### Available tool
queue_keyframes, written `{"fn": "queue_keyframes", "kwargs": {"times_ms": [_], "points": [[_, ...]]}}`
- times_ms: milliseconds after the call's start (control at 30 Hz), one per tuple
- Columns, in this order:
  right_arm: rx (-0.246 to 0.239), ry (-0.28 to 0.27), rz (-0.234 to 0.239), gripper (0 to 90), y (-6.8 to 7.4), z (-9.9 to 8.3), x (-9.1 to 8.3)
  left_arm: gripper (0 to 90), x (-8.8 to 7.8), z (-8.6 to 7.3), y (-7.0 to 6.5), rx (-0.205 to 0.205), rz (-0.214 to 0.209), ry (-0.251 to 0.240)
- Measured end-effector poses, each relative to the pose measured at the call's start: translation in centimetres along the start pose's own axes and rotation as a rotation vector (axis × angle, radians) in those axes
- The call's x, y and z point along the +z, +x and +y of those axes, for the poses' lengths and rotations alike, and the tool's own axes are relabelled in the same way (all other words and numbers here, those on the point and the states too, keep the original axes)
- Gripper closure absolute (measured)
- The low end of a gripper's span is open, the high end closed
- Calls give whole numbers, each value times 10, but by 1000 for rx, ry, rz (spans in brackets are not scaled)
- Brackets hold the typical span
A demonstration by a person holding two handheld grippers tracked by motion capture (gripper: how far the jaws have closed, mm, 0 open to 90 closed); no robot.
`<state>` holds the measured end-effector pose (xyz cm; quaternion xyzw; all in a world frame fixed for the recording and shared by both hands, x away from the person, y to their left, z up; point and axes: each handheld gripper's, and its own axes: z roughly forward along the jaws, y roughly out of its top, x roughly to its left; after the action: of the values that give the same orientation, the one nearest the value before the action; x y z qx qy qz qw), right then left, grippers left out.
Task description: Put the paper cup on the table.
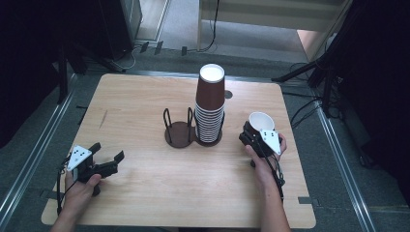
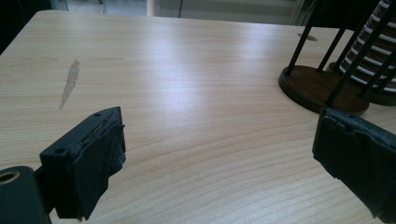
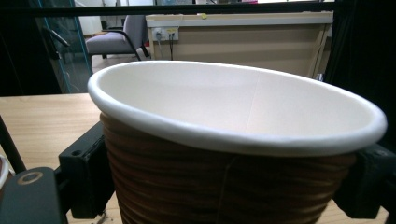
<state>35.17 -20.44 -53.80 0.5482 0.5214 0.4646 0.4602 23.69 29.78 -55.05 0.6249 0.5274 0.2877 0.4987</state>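
The right gripper [image 1: 255, 134] is clasping a brown ribbed paper cup [image 1: 260, 122], rim up, between its fingers, just right of the stacked brown cups [image 1: 210, 113] on the desk [image 1: 145, 183]. The left gripper [image 1: 107, 157] is resting wide open, empty, well apart.

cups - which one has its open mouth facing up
The single cup clamped in the right gripper; its white inside shows. Those in the stack on the holder sit upside down.
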Motion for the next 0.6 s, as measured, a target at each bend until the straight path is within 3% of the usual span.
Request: {"fn": "queue_keyframes", "kwargs": {"times_ms": [600], "points": [[-76,26,4,100,0,-7,-1,31,0,0,1,1,-2,0]]}}
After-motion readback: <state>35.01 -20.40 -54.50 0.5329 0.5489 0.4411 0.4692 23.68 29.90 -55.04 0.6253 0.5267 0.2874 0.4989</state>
